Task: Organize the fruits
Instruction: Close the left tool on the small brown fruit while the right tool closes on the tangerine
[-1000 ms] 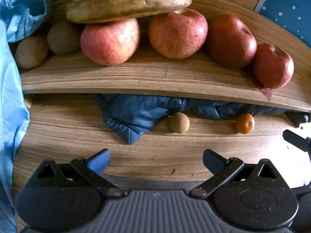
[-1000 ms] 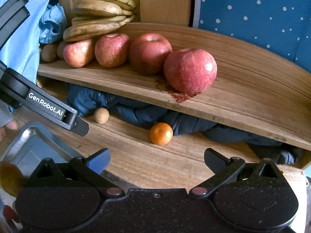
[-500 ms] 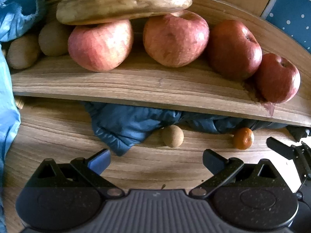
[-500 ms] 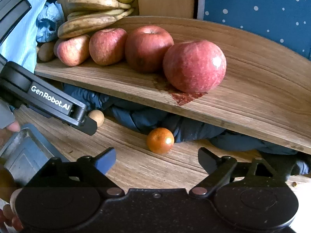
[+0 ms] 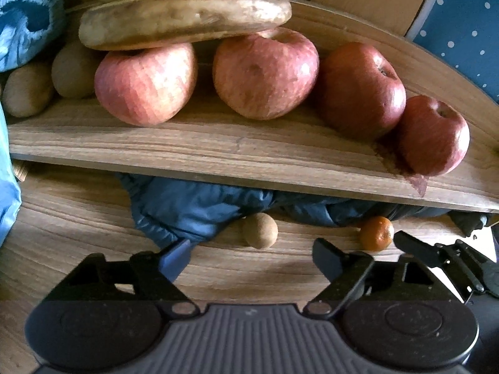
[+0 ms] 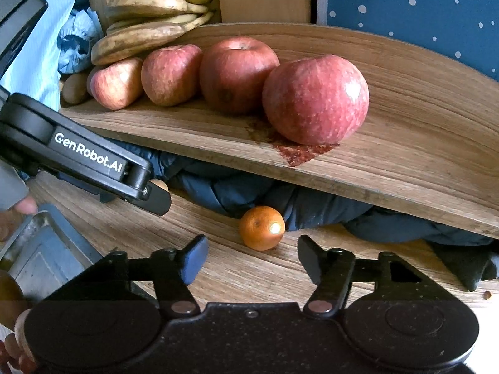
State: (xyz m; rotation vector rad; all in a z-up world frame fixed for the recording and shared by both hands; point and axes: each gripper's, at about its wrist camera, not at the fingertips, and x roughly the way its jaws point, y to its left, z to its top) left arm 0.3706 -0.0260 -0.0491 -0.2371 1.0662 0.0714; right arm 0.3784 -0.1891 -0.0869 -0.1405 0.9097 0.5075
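Note:
Several red apples (image 5: 265, 71) (image 6: 315, 99) stand in a row on a wooden shelf board (image 5: 218, 152) (image 6: 405, 143), with bananas (image 5: 184, 18) (image 6: 149, 15) stacked at its left end and brown kiwis (image 5: 28, 93) beside them. On the wooden table under the board lie a small brown round fruit (image 5: 260, 230) and a small orange (image 5: 375, 233) (image 6: 262, 227). My left gripper (image 5: 251, 257) is open, just short of the brown fruit. My right gripper (image 6: 252, 260) is open, with the orange just ahead between its fingers.
Dark blue cloth (image 5: 193, 208) (image 6: 249, 190) is bunched under the board, behind both small fruits. A metal tray (image 6: 40, 258) lies at the lower left of the right wrist view. Light blue cloth (image 5: 25, 21) hangs at the left. The left gripper's arm (image 6: 81, 152) crosses the right view.
Both grippers have moved forward and lower toward the table. The right gripper's fingers have narrowed somewhat and the orange now sits just ahead of them. The brown fruit is nearer the left gripper.

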